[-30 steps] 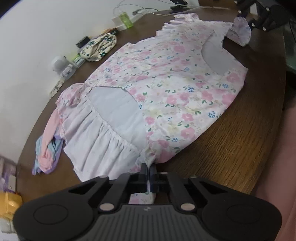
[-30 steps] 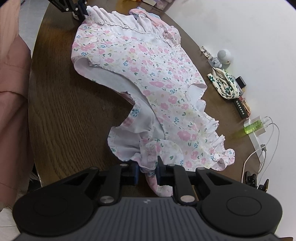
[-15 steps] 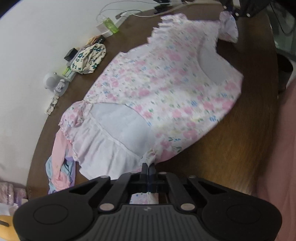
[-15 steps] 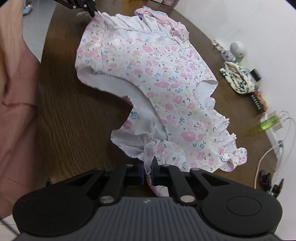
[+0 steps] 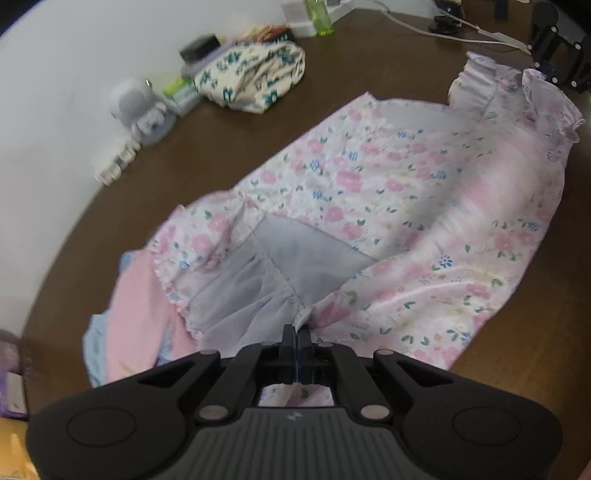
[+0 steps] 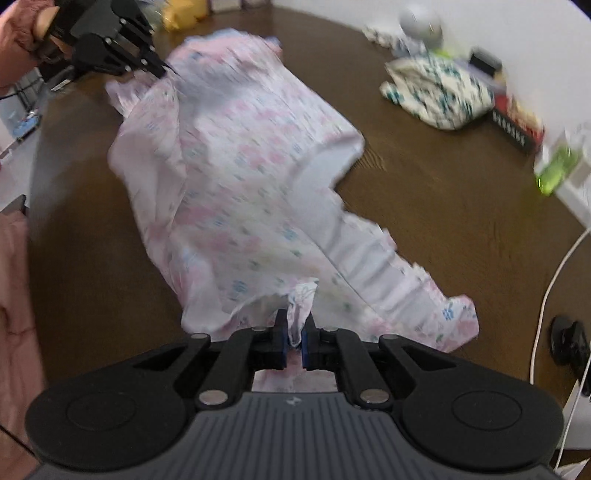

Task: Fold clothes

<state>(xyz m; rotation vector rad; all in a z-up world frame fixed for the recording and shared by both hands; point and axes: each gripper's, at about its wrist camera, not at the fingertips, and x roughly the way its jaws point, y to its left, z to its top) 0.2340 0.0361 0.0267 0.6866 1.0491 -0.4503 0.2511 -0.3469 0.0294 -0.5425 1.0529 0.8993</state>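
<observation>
A pink floral garment [image 5: 388,206] with ruffled hems lies stretched across the dark wooden table [image 5: 517,369]. My left gripper [image 5: 296,334] is shut on its near edge, beside a grey inner patch [image 5: 295,254]. My right gripper [image 6: 293,332] is shut on a bunched ruffled edge of the same garment [image 6: 236,177] at the other end. Each gripper shows in the other's view: the right one [image 5: 554,70] at the far end, the left one [image 6: 147,61] at the top left. The right wrist view is blurred.
A cream floral cloth [image 5: 255,77] lies by the wall, with a small white round device [image 5: 133,101], boxes and a green bottle [image 5: 319,18]. A pink and blue cloth pile [image 5: 129,317] lies under the garment's left end. White cables [image 6: 554,266] run along the table's right edge.
Both grippers have carried their held edges away from the person's side toward the wall, so the garment's near half is folding over the rest. Both views swung toward the wall.
</observation>
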